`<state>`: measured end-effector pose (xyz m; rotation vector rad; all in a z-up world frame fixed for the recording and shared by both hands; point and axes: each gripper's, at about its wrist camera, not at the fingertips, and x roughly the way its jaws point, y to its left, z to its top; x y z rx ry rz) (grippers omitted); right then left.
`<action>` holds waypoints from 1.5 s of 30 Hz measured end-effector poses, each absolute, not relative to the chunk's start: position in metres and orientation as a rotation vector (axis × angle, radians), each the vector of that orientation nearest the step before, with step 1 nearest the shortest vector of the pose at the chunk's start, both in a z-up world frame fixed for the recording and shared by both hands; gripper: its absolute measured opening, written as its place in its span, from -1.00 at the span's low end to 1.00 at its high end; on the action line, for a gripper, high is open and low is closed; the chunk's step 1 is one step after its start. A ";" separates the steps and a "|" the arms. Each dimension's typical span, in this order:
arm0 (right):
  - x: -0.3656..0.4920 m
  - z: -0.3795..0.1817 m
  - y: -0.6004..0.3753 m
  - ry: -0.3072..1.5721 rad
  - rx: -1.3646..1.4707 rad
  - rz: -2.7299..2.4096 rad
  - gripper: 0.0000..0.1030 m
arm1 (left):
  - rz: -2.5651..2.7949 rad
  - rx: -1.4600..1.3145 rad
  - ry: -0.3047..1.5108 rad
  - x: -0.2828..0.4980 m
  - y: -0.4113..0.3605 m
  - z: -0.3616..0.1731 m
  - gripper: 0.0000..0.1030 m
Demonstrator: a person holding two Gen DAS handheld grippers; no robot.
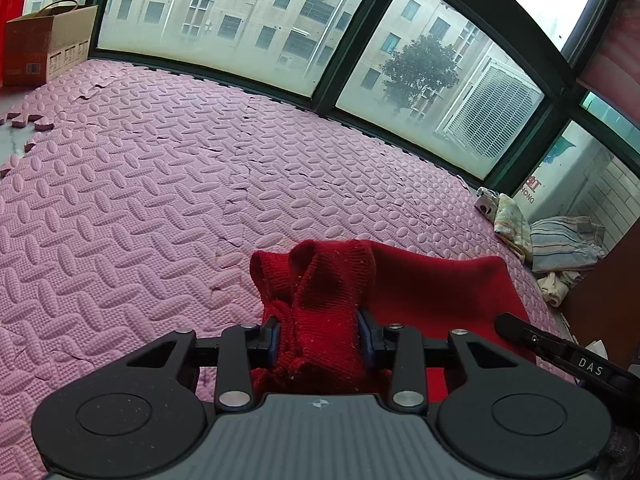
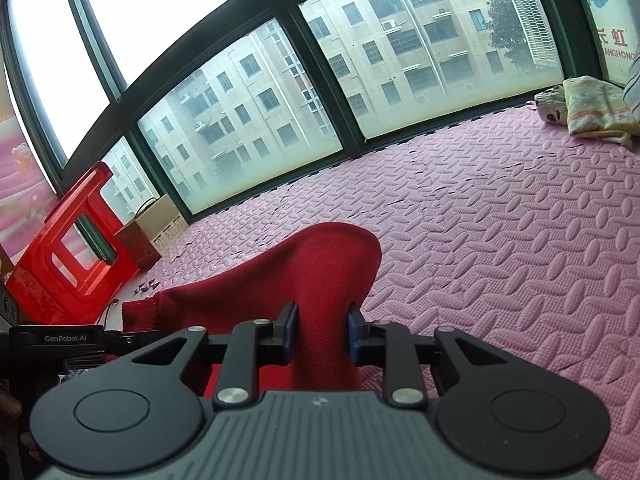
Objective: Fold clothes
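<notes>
A red knit garment (image 1: 432,292) is held up over the pink foam mat (image 1: 160,184). My left gripper (image 1: 320,340) is shut on a bunched ribbed edge of it (image 1: 320,280). My right gripper (image 2: 322,336) is shut on another fold of the red garment (image 2: 320,272), which rises in a hump ahead of the fingers. The garment's ribbed hem (image 2: 140,312) hangs to the left in the right wrist view. The other gripper's black body shows at the right edge of the left wrist view (image 1: 568,354) and at the left edge of the right wrist view (image 2: 64,338).
A pile of folded and loose light clothes (image 1: 552,244) lies at the mat's far right corner, also in the right wrist view (image 2: 592,112). A cardboard box (image 1: 44,48) stands at the far left by the window. A red plastic stool (image 2: 68,252) lies beside the box (image 2: 148,236).
</notes>
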<state>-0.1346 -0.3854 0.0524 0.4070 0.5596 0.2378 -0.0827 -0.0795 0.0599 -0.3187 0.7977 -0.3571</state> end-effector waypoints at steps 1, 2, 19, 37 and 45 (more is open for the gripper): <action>-0.135 0.053 -0.388 0.558 0.407 0.232 -0.55 | -0.367 -0.314 0.800 -0.080 -0.086 0.061 -0.25; -0.137 0.055 -0.396 0.553 0.410 0.213 -0.55 | -0.377 -0.309 0.802 -0.078 -0.092 0.062 -0.25; -0.134 0.073 -0.488 0.481 0.410 0.023 -0.55 | -0.509 -0.234 0.845 -0.023 -0.209 0.073 -0.26; -0.135 0.045 -0.521 0.559 0.407 -0.097 -0.18 | -0.540 -0.139 0.880 -0.006 -0.254 0.051 0.09; -0.151 0.055 -0.489 0.535 0.331 -0.021 0.01 | -0.499 -0.096 0.851 -0.011 -0.251 0.050 0.50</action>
